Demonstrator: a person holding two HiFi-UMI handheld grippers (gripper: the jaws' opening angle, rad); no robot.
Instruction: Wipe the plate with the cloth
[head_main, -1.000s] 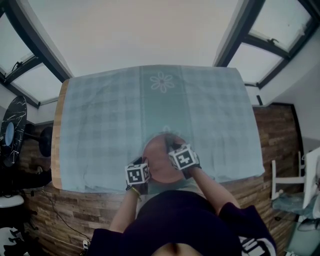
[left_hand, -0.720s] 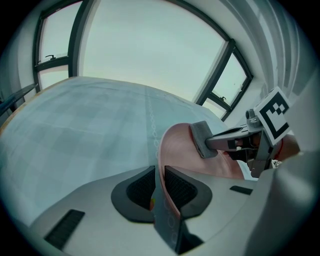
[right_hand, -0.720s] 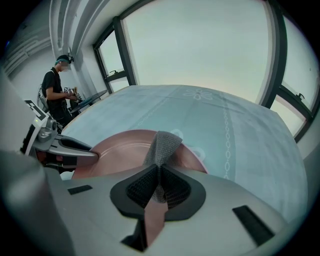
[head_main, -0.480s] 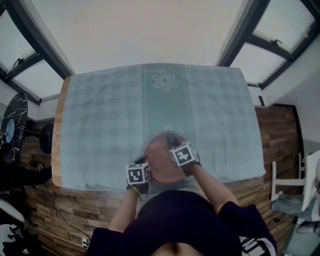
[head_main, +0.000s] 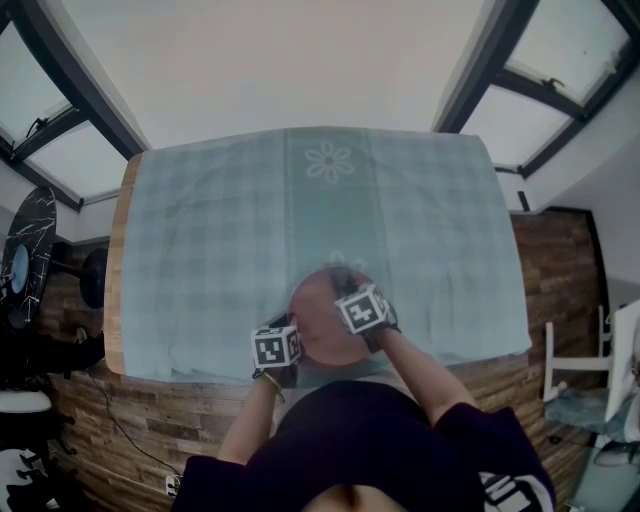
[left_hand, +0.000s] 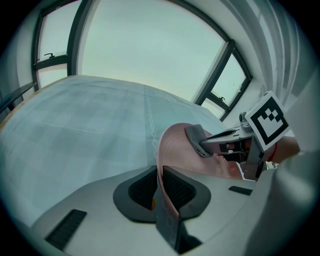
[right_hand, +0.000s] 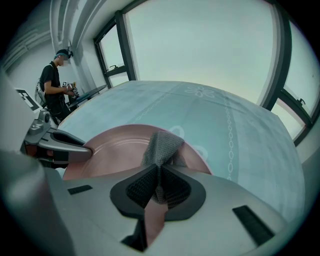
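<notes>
Left tongs (left_hand: 160, 187), just closing, clamp the round pink plate (left_hand: 175, 147) by its rim. It looks stiff, probably brittle. Right tongs (right_hand: 159, 186) pinch a limp grey mesh cloth (right_hand: 161, 145).

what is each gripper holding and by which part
Left gripper: the plate, by its rim, which sits between its jaws; they have just been closing on it. Right gripper: the cloth, pinched at a bunched fold.

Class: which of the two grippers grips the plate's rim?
The left gripper: its jaws, which have just been closing, pinch the pink plate by its rim, while the right gripper holds the grey cloth.
</notes>
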